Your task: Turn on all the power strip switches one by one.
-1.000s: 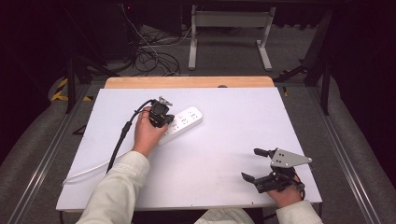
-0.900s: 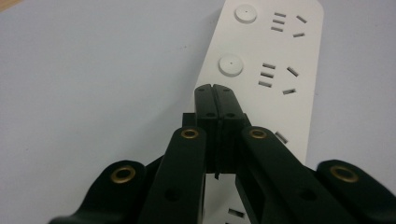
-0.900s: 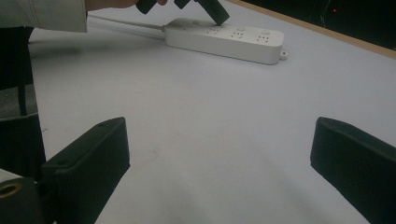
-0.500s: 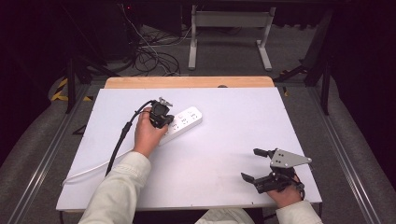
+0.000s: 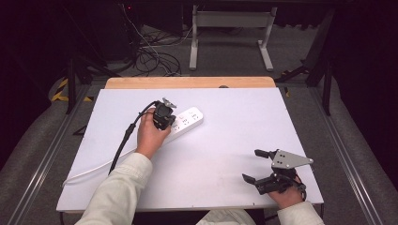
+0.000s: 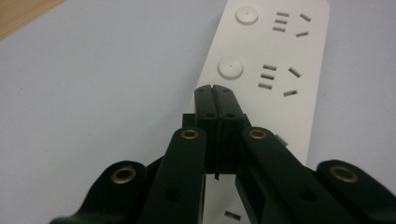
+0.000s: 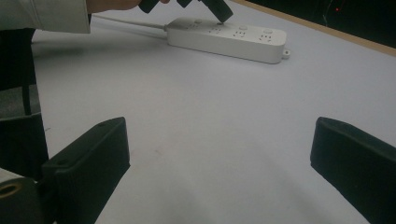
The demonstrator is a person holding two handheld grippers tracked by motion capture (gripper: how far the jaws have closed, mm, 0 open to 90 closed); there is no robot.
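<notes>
power strip | under closed left gripper fingers

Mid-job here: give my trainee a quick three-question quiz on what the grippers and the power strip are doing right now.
1. True or false: the left gripper has its jaws spread wide.
2. Where do the left jaw tips sit? A) over the power strip, by a round button; B) on the wooden edge; C) on the bare table.
3. Fill in: the right gripper rests near the table's front right corner with its jaws ____.

Key: 1 false, they are pressed together with nothing between them. 2 A. 3 open.
</notes>
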